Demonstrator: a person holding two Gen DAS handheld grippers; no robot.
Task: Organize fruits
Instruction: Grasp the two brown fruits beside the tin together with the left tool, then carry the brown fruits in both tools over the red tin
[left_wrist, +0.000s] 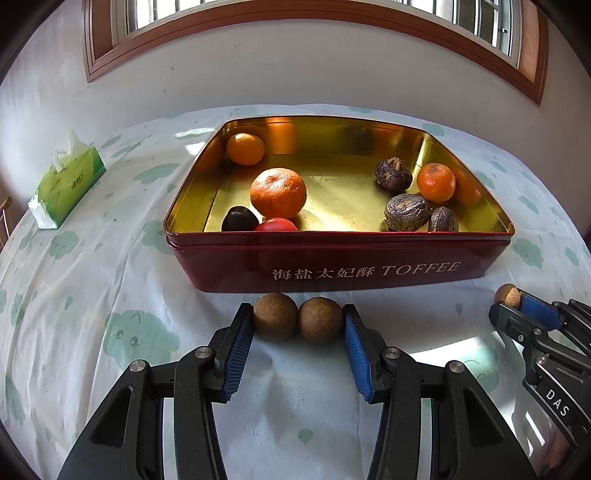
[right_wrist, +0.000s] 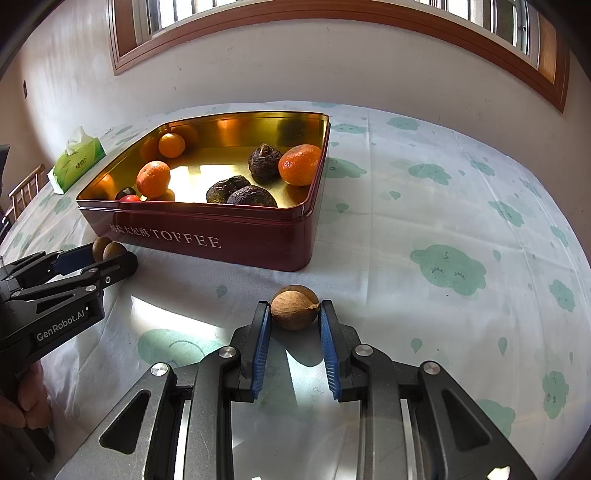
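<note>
A red toffee tin (left_wrist: 332, 266) with a gold inside stands open on the table. It holds three oranges (left_wrist: 278, 192), several dark wrinkled fruits (left_wrist: 406, 212), a dark chestnut (left_wrist: 239, 219) and a red fruit (left_wrist: 276, 224). My left gripper (left_wrist: 298, 324) is shut on two brown round longans (left_wrist: 275, 320) side by side, just in front of the tin. My right gripper (right_wrist: 294, 313) is shut on one brown longan (right_wrist: 294, 307), in front of the tin's right corner (right_wrist: 306, 236). The right gripper also shows in the left wrist view (left_wrist: 517, 301).
A green tissue pack (left_wrist: 66, 181) lies at the far left of the table. A white cloth with green cloud prints (right_wrist: 447, 269) covers the table. A wall with a wooden window frame (left_wrist: 295, 22) stands behind. A chair back (right_wrist: 26, 192) is at the left.
</note>
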